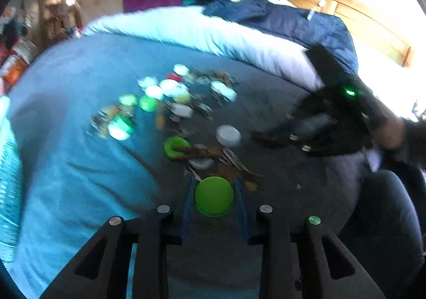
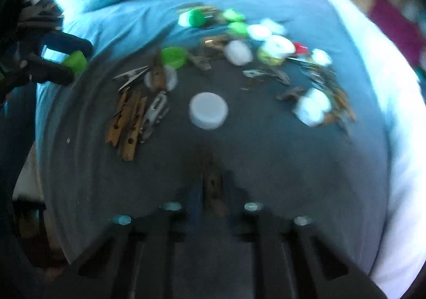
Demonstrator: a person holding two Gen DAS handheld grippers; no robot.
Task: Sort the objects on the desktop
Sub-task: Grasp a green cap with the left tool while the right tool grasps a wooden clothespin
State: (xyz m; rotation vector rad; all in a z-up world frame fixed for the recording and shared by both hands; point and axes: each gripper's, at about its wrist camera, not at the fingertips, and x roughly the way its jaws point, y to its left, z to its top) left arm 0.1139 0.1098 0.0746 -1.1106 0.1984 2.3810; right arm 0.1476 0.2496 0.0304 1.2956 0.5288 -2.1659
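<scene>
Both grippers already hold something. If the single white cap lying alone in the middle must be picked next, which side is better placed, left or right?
Probably right: the white cap lies straight ahead of the right gripper, though a wooden clothespin must be dropped first. The left gripper, holding a green cap, sees it off-axis.

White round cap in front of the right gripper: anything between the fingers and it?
Not on the sheet: the dark blue bedsheet is bare up to the white round plastic cap. But the right gripper already holds a brown wooden clothespin, so its fingers are occupied.
</scene>
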